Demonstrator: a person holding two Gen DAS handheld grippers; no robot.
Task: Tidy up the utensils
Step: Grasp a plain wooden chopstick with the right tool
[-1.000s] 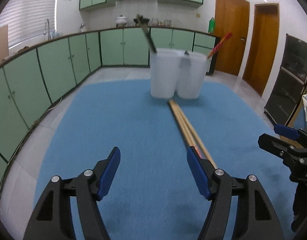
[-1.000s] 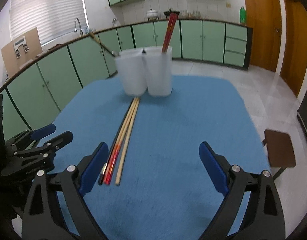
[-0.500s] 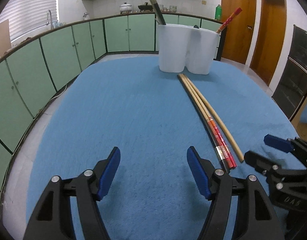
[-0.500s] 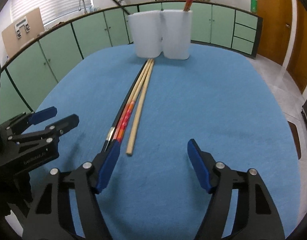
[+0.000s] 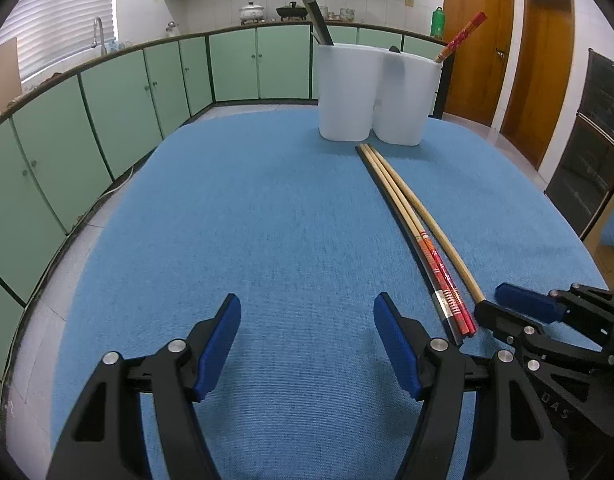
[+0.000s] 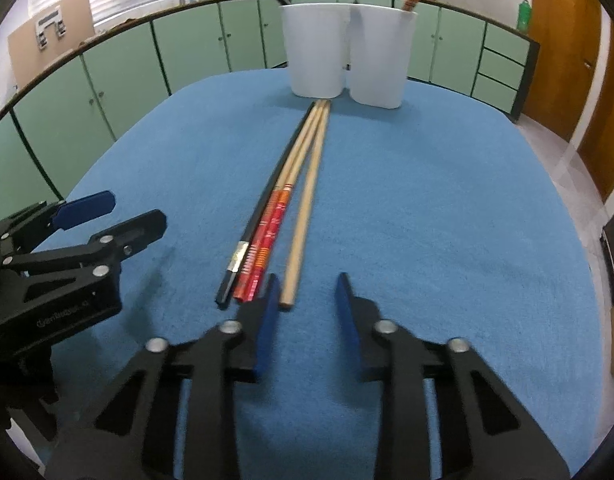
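Note:
Three chopsticks lie side by side on the blue cloth: a black one [image 6: 263, 208], a red-patterned one [image 6: 273, 220] and a plain wooden one [image 6: 305, 208]. They also show in the left wrist view [image 5: 411, 216]. Two white cups [image 6: 315, 52] stand at the far end, one holding a dark chopstick [image 5: 309, 8], the other a red one [image 5: 463, 36]. My right gripper [image 6: 307, 296] is open but narrowed, its fingers either side of the wooden chopstick's near end. My left gripper [image 5: 307, 332] is open and empty, left of the chopsticks.
The blue cloth [image 5: 247, 220] covers a table with rounded edges. Green kitchen cabinets [image 5: 107, 112] curve around behind and to the left. Wooden doors [image 5: 479, 40] stand at the right. A dark appliance [image 5: 595, 140] is at the far right.
Both grippers moved lower and closer to the cloth. My right gripper moved in on the chopsticks' near ends and its jaws narrowed around the wooden one.

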